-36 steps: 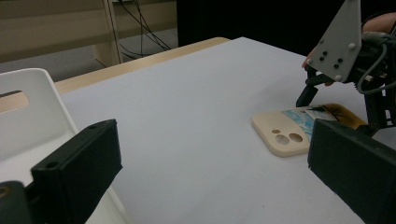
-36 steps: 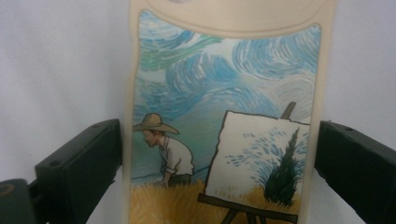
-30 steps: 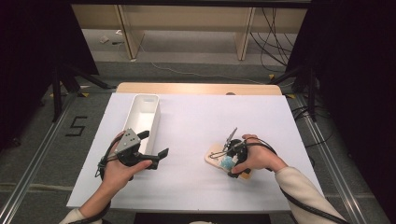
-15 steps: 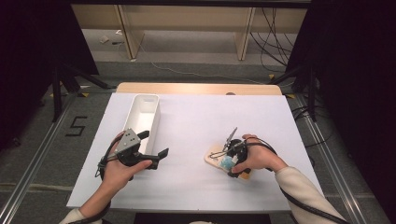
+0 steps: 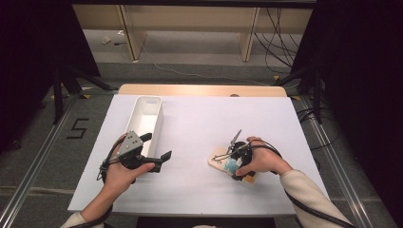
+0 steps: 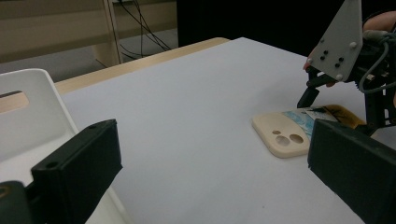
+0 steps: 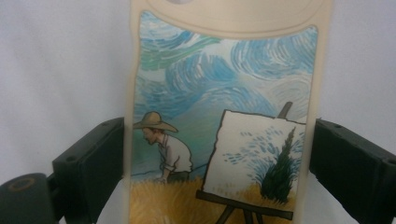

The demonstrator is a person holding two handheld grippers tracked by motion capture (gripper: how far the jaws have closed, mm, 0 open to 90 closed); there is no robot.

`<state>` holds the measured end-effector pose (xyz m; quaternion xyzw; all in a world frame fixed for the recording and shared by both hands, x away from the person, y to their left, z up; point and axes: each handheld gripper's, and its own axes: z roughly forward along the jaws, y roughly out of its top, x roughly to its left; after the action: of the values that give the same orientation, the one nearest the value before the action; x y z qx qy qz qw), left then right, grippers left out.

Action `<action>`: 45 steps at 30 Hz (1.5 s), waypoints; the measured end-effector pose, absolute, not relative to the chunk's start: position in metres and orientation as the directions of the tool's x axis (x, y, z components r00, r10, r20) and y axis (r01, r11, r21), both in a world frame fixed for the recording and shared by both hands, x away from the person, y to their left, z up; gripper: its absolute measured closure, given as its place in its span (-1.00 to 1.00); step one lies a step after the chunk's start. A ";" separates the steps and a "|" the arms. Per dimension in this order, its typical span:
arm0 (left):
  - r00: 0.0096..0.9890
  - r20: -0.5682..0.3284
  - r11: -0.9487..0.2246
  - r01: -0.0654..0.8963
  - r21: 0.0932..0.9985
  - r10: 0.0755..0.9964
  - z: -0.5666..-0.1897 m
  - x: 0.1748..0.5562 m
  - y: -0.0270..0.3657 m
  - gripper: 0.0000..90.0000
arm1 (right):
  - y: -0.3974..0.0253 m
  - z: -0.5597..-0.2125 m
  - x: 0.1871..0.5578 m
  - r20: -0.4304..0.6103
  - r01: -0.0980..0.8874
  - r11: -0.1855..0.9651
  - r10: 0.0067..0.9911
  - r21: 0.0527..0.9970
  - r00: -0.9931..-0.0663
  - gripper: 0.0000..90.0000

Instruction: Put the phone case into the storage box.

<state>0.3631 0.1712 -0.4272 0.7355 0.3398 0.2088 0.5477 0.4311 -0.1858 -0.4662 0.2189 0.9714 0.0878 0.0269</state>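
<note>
Your right gripper [image 5: 236, 159] straddles the phone case [image 7: 224, 116] lying flat on the table [image 5: 199, 118], jaws hugging both edges for a lift. Left gripper [image 5: 154, 148] hovers spread wide, holding nothing, by the bin [image 5: 142, 118].

- A white worktop [image 5: 199, 123] with a pale wooden far edge.
- Grey floor [image 5: 43, 142] around it, marked with a black number 5 [image 5: 77, 128].
- Light wooden furniture legs [image 5: 126, 28] beyond, with loose black cables [image 5: 275, 28].
- Dark surroundings on both sides.
</note>
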 end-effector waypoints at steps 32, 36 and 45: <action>0.681 -0.066 -0.167 0.271 0.948 0.729 -0.427 0.363 0.171 -0.95 | -0.189 -0.454 0.432 -0.030 0.437 0.866 0.456 0.243 -0.889 -0.75; 0.681 -0.067 -0.166 0.271 0.948 0.729 -0.427 0.363 0.171 -0.95 | -0.189 -0.450 0.432 -0.030 0.451 0.847 0.478 0.282 -0.878 -0.75; 0.680 -0.068 -0.164 0.271 0.949 0.730 -0.427 0.362 0.171 -0.95 | -0.191 -0.445 0.434 -0.015 0.465 0.790 0.513 0.399 -0.858 -0.75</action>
<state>0.3624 0.1711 -0.4266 0.7337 0.3409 0.2087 0.5494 0.4339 -0.1913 -0.4454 0.2591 0.9441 0.1944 0.0615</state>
